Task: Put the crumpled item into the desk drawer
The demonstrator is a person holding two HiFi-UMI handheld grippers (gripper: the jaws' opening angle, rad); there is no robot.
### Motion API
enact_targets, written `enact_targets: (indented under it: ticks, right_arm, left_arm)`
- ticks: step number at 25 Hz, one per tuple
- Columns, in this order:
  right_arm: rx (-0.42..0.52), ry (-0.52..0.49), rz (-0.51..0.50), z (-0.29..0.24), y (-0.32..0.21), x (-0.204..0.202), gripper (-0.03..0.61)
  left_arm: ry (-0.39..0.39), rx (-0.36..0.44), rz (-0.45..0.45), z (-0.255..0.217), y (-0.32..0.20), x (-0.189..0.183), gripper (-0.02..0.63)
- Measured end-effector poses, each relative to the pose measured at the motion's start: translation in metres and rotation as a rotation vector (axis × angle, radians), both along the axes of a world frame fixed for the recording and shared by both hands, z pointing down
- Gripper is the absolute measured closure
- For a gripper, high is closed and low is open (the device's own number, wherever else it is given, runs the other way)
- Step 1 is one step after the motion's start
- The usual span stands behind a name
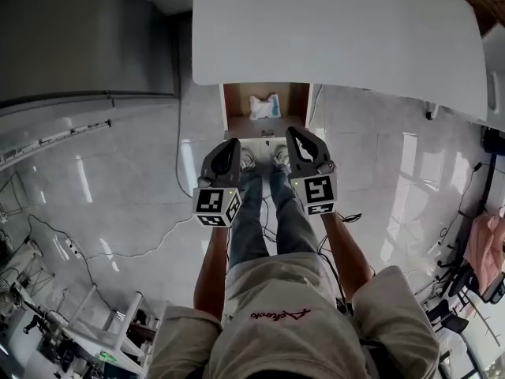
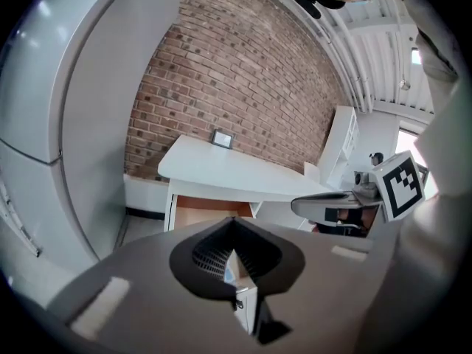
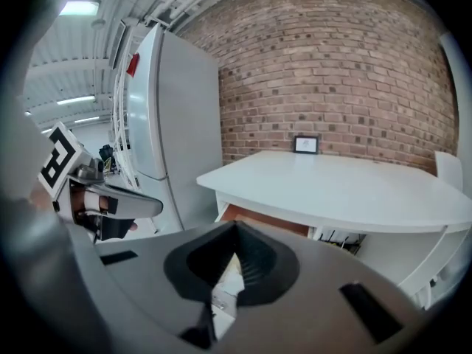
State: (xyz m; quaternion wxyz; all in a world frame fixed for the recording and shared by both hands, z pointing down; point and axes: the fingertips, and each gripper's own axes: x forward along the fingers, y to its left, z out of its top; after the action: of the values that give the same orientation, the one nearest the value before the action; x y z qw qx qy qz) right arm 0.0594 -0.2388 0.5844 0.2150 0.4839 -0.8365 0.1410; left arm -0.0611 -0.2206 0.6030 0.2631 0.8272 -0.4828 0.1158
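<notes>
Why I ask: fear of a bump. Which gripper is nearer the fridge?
The left gripper, at the head view's left: the grey fridge stands on its side, with the right gripper farther off. Both are shut, empty.

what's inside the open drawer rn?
A crumpled white item lies in the drawer; nothing else shows there. The desktop covers the drawer's rear, so that part cannot be seen.
</notes>
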Motion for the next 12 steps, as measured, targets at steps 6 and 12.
enact_targets:
  ticks: [6,12]
  right_arm:
    - [0.075,-0.022,0.038,-0.058,-0.019,0.008,0.566]
    - [0.104,-0.024,0.051,-0.108,-0.021,0.013,0.566]
  left_arm:
    - [-0.001,0.066,0.021,-0.054,-0.022,0.005,0.604]
    - [-0.001,0.136,0.041,-0.114,-0.033,0.01,0.604]
